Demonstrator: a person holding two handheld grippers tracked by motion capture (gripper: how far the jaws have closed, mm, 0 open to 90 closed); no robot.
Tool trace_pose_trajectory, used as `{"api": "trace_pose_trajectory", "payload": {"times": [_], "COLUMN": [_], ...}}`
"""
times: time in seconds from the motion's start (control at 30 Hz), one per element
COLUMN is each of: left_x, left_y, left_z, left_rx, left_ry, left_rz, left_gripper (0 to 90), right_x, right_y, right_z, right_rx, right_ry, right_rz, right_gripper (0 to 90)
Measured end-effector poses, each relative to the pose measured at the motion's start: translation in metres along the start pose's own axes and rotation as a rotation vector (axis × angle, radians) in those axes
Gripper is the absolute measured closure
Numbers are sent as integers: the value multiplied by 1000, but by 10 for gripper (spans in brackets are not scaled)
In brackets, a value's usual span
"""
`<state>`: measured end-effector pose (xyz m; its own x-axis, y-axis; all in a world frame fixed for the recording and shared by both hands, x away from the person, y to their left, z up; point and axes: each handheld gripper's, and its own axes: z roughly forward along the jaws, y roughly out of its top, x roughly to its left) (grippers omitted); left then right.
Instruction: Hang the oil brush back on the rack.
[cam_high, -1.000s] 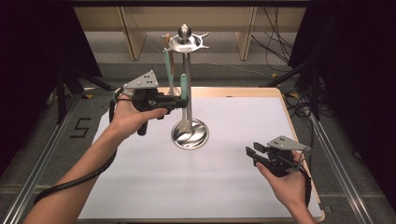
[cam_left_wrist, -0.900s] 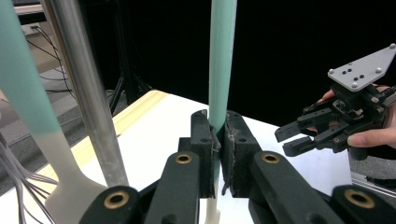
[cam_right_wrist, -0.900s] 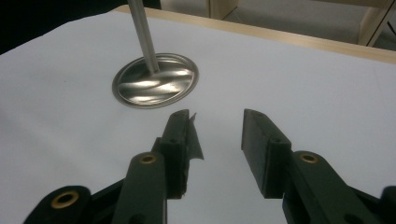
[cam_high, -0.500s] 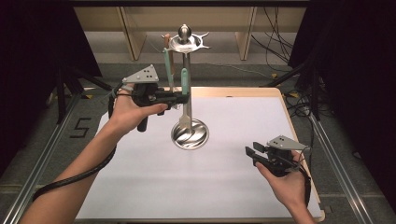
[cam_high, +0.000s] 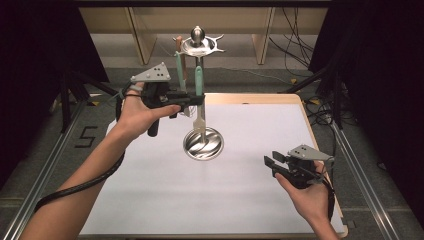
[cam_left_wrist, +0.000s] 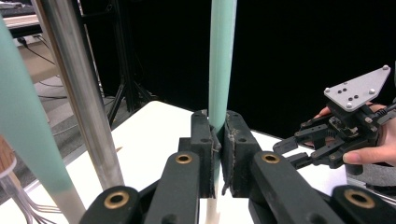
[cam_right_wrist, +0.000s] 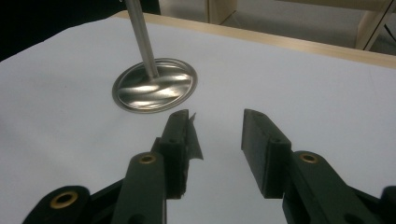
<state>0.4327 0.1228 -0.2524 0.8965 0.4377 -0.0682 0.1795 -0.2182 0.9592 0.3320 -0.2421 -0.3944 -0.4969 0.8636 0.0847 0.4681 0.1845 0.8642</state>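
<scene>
The left gripper (cam_high: 192, 98) clamps a green handle (cam_left_wrist: 220, 65) hanging just beside the stand (cam_high: 203, 143) pole (a second green utensil (cam_high: 179, 70) hangs beside it), while the right gripper (cam_high: 274, 165) rests well right of the stand, jaws apart, empty.

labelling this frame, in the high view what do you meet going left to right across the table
left gripper shut on a green-handled utensil → stand base → right gripper, open
</scene>
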Motion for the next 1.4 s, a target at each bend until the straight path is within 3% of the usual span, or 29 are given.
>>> {"api": "trace_pose_trajectory", "payload": {"times": [0.17, 0.23, 0.5, 0.67, 1.33, 1.37, 1.4], "left_x": [1, 2, 3, 3, 7, 7, 7], "left_y": [2, 3, 4, 7, 9, 9, 10], "left_z": [0, 1, 1, 1, 3, 3, 3], "left_rx": [-4, -5, -5, -2, 4, 5, 2], "left_ry": [2, 2, 0, -2, -9, -8, -9], "left_rz": [3, -2, -2, -3, -27, -25, -27], "left_gripper": [835, 835, 836, 835, 835, 836, 836], "right_x": [1, -1, 1, 0, 0, 3, 3], "right_y": [0, 0, 0, 0, 0, -1, 0], "right_z": [1, 1, 2, 2, 2, 2, 2], "right_rx": [3, -3, -2, 0, -1, 14, 16], "right_ry": [15, 0, 19, -2, -4, 5, 6], "right_rz": [14, -10, 13, -16, -16, 29, 33], "right_gripper": [625, 625, 625, 624, 623, 623, 623]}}
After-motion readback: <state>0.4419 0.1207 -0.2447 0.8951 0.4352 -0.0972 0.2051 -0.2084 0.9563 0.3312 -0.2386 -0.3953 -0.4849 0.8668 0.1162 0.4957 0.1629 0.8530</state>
